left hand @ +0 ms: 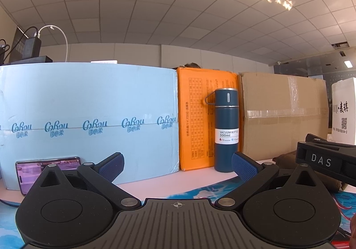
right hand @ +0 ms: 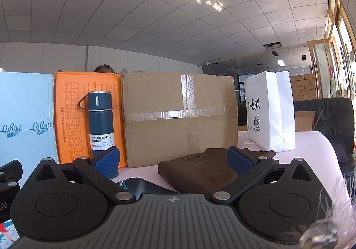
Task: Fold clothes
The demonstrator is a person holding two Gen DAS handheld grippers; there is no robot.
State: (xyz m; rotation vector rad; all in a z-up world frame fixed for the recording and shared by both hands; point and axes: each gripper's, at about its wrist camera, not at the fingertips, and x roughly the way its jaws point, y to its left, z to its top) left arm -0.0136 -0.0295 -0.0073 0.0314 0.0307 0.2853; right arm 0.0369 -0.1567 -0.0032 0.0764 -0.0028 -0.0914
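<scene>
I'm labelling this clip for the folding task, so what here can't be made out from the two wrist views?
- Brown garment: right view, near edge behind the right tongs; its type can't be told.
- Same garment, left view: only a sliver, behind the other tool's body.
- Phone: left view, lower part behind the left tongs; screen blurred.
- Vacuum bottle: right view, base hidden by a pad.

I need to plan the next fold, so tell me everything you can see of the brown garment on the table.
The brown garment is a dark brown, soft-looking cloth lying in a low, roughly folded bundle on the pale table, in front of the cardboard box and near the white bag. Its surface shows creases. The right claw is open just before it, one pad overlapping it in view; actual contact is unclear.
</scene>
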